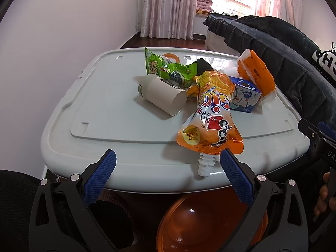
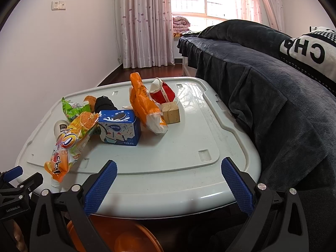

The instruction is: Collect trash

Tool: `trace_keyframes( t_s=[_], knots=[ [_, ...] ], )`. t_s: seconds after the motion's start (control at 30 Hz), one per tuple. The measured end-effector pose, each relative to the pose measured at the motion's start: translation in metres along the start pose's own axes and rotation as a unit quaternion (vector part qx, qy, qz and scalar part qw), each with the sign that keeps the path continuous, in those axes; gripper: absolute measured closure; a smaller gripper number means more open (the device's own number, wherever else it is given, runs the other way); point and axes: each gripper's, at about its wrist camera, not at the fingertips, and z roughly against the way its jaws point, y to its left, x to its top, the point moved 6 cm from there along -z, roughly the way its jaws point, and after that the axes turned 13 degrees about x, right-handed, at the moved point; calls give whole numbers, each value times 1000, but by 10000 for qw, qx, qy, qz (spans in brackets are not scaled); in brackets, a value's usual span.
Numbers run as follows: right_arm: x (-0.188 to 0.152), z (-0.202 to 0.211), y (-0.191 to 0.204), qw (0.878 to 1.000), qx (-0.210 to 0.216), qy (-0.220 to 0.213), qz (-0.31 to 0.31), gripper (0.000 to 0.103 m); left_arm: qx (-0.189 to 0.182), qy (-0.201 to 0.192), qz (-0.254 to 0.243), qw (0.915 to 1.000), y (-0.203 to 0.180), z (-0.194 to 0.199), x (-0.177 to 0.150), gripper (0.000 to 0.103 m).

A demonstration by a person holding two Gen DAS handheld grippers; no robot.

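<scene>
Basically both claws, left claw [image 1: 168, 168] and right claw [image 2: 169, 175], hang wide and empty at the counter [image 1: 117, 124] edge, probably because the juice pouch [image 1: 210, 126] sits right ahead of the left one and the orange bin [image 1: 201, 220] waits below.

On the bench [image 2: 189, 168], a juice pouch [image 2: 69, 142] lies nearest the front edge, left of a milk carton [image 2: 120, 127]. Behind the carton stand a crumpled bag [image 2: 142, 105] and a wooden block [image 2: 171, 112] (just beside each other). A bed [image 2: 273, 94] runs along the right.
</scene>
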Motion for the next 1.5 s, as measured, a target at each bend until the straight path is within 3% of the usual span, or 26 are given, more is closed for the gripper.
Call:
trace_keyframes(
  t_s=[0.43,0.67,0.87,1.0,1.03,1.1,1.17,1.27,1.4,1.5],
  knots=[
    [1,-3,2,10000,43,67,44,5,-64,22,34,10000,0,0,0,7],
    [36,-16,5,9993,280,183,148,5,-77,36,3,10000,-1,1,1,7],
    [85,-59,21,9968,397,336,613,5,-44,84,-116,9999,-6,0,0,7],
    [105,-111,31,9936,520,739,685,5,-41,111,-170,9998,-8,0,-2,7],
    [107,-120,33,9928,533,822,689,12,-28,109,-188,9998,-8,0,-3,7],
    [107,-148,34,9891,564,1187,662,35,-10,108,-216,9997,-8,1,-4,7],
    [100,-172,28,9840,478,1634,518,68,-7,120,-239,9996,-9,1,-5,7],
    [96,-177,19,9854,450,1616,292,90,0,112,-261,9996,-10,2,-4,7],
    [105,-151,18,9896,556,1315,202,92,-31,131,-223,9997,-9,1,-5,7],
    [115,-107,16,9922,824,935,82,93,-112,80,-204,9997,-9,3,-4,7]
  ],
)
